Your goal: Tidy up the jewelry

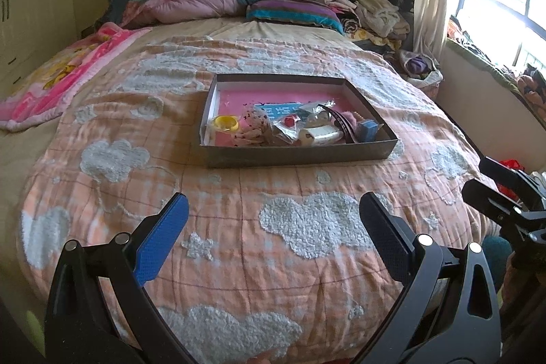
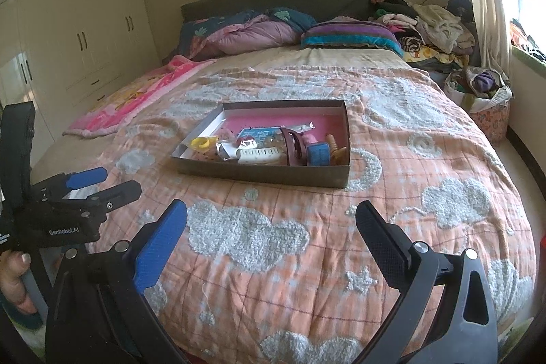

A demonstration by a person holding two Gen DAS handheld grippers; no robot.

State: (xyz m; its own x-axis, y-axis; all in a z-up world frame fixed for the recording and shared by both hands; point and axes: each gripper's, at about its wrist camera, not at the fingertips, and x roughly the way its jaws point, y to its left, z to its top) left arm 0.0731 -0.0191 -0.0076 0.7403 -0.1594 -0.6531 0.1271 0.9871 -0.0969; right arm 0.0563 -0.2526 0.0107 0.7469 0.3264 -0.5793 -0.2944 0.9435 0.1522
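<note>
Light, small, mostly stiff trinkets heaped in the shallow grey cardboard tray (image 1: pixel 297 156) mid-bed, yellow plastic ring (image 1: pixel 224 122) at its left end easiest to pinch across the rim; left gripper (image 1: pixel 273 220) and right gripper (image 2: pixel 271 220) both wide, empty, short of the tray.

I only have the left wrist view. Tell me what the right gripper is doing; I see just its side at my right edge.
Observer: The right gripper is open wide and empty, over the quilt, short of the cardboard tray.
Operator: Report what sits behind the small blue box in that tray; it blocks my view.
Observer: A tan ribbed piece sits between the small blue box and the tray's right wall.
Operator: Now check the left gripper from outside.
Observer: A hand shows at the lower left edge, beneath the left gripper.
</note>
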